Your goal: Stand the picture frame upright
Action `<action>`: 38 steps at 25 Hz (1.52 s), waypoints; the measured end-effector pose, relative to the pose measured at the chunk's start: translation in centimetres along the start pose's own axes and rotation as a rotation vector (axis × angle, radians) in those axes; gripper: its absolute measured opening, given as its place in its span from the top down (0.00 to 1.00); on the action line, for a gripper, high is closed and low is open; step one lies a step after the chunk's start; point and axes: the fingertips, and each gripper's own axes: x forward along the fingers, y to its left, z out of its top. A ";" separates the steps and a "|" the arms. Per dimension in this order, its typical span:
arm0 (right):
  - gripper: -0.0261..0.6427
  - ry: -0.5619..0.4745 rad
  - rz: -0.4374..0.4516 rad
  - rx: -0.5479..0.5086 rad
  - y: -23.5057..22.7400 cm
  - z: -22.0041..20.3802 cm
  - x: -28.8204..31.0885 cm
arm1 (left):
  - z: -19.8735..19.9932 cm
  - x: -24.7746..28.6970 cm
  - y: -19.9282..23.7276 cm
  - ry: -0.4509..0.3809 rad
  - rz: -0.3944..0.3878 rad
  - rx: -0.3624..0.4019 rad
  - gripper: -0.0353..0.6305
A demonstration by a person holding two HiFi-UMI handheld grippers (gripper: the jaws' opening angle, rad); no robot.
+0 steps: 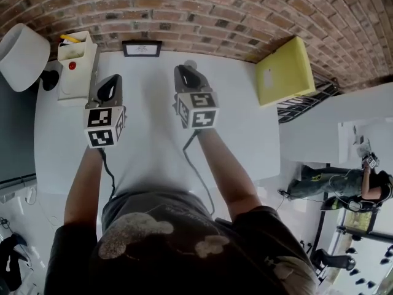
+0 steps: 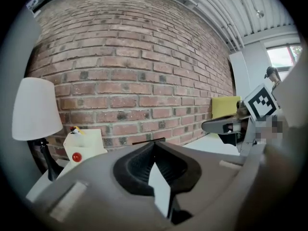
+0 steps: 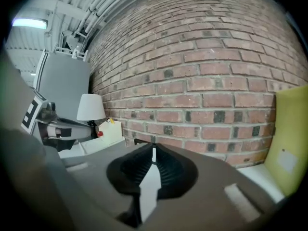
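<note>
Left gripper (image 2: 154, 146): jaws pressed together, nothing between. Right gripper (image 3: 154, 152): same, empty. Both above white table (image 1: 150, 141), aimed at brick wall (image 1: 245, 17). Picture frame (image 1: 142, 48) ahead at table's far edge by wall, between both grippers' lines, neither clearly nearer, well apart from both. Long axis runs along wall. Looks already standing; can't confirm.

Black picture frame (image 1: 142, 48) — white insert — seemingly upright against the brick wall (image 1: 215, 11), at the table's (image 1: 153, 103) far edge.
</note>
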 end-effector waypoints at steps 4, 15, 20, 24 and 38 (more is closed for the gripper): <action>0.94 0.009 0.063 -0.010 1.2 -0.6 -1.5 | -0.2 -2.5 -1.4 -0.003 0.029 0.004 0.93; 0.95 -0.014 0.202 -0.048 4.0 -1.5 -3.7 | -3.5 -7.8 -2.9 0.007 0.156 -0.069 0.93; 0.95 -0.006 0.202 -0.057 4.4 -2.2 -5.2 | -4.9 -9.1 -3.9 0.021 0.145 -0.094 0.93; 0.95 0.004 0.188 -0.061 5.5 -2.9 -6.2 | -6.1 -11.1 -3.9 0.027 0.135 -0.113 0.93; 0.95 -0.006 0.176 -0.046 11.4 -4.1 -13.8 | -6.8 -20.0 -5.6 -0.006 0.068 -0.110 0.93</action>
